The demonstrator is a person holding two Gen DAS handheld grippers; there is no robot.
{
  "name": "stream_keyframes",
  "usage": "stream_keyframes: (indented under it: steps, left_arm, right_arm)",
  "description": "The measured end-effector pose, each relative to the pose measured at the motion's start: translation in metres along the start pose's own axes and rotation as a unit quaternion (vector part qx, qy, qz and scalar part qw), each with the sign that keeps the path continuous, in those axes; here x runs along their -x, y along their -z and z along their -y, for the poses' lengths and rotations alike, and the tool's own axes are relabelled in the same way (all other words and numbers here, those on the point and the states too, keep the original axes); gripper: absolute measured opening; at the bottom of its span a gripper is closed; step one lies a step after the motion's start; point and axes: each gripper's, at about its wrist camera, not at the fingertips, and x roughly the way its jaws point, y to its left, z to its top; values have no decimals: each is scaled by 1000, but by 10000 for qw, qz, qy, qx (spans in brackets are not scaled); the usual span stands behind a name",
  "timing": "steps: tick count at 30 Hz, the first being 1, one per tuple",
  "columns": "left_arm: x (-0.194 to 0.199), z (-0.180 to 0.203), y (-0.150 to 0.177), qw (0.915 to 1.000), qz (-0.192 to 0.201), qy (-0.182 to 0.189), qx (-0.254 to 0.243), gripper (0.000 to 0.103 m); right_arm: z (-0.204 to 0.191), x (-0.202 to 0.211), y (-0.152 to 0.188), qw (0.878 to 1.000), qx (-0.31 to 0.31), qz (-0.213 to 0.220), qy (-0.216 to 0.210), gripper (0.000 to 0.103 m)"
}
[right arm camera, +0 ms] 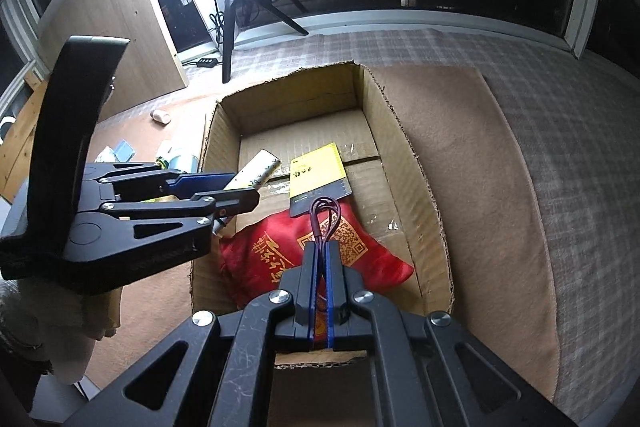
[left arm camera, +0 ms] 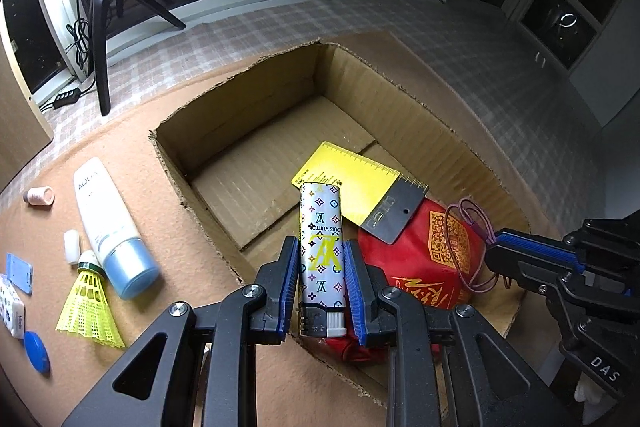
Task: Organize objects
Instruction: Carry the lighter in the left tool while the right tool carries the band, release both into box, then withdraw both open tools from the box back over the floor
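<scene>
A: What's in the cardboard box [left arm camera: 256, 87]?

B: A red pouch [right arm camera: 280, 259] lies at its near end, and a yellow and black ruler card [left arm camera: 356, 179] rests partly on top of the pouch. The far half of the box floor is bare.

A: And the left tool [left arm camera: 322, 247]?

B: It hangs over the box, pads closed on a white patterned lighter [left arm camera: 322, 239] that points into it, above the pouch.

A: The right tool [right arm camera: 320, 255]?

B: Its pads are pressed together on a thin purple cord [right arm camera: 324, 213], looped just above the pouch.

A: Anything outside the box?

B: On the brown desk [left arm camera: 168, 307] to the left lie a white and blue tube [left arm camera: 112, 227], a yellow shuttlecock [left arm camera: 88, 303], a blue cap [left arm camera: 37, 351] and a small pink bottle [left arm camera: 39, 195].
</scene>
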Motion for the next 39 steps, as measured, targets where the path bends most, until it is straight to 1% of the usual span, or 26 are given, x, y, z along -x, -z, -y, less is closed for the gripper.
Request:
stream_keyframes:
  steps: [3, 4, 5, 6, 7, 8, 9, 12, 18, 26, 30, 34, 39]
  left_arm:
    - [-2, 1, 0, 10000, -43, -14, 17, 25]
    - [-2, 1, 0, 10000, -56, -19, 20, 25]
    - [-2, 1, 0, 10000, -52, -26, 27, 25]
    - [-1, 1, -1, 10000, -44, -56, 39, 27]
    - [0, 1, -1, 10000, -42, -66, 58, 30]
    - [1, 0, -1, 10000, -29, -54, 71, 30]
    - [3, 0, -1, 10000, -11, -59, 76, 30]
    - [9, -1, 1, 9999, 47, -77, 77, 30]
    - [26, -3, 9, 9997, 184, -127, 83, 30]
    - [62, -14, 25, 9987, 453, -212, 126, 30]
    - [80, -25, 34, 9980, 566, -221, 187, 30]
    - [92, -38, 43, 9975, 611, -229, 266, 30]
    - [104, -64, 63, 9967, 610, -249, 473, 30]
  right_arm:
    - [-2, 1, 1, 10000, 61, 16, 46, 4]
    - [-4, 2, 1, 9999, 95, 36, 95, 6]
    - [-5, 3, 2, 9998, 114, 46, 129, 13]
    - [-5, 4, 2, 9998, 119, 60, 155, 18]
    - [-6, 5, 2, 9997, 121, 88, 188, 29]
    - [-7, 8, 2, 9996, 123, 134, 224, 39]
    - [-7, 10, 3, 9995, 132, 173, 245, 40]
    - [-11, 16, 3, 9991, 190, 247, 304, 41]
    - [-20, 27, 3, 9985, 231, 380, 334, 44]
    - [-36, 33, 4, 9986, 174, 448, 208, 45]
    - [-51, 34, 4, 9986, 230, 445, 159, 46]
    - [-71, 32, 4, 9985, 322, 435, 84, 51]
    - [-94, 25, 5, 9985, 402, 357, -64, 53]
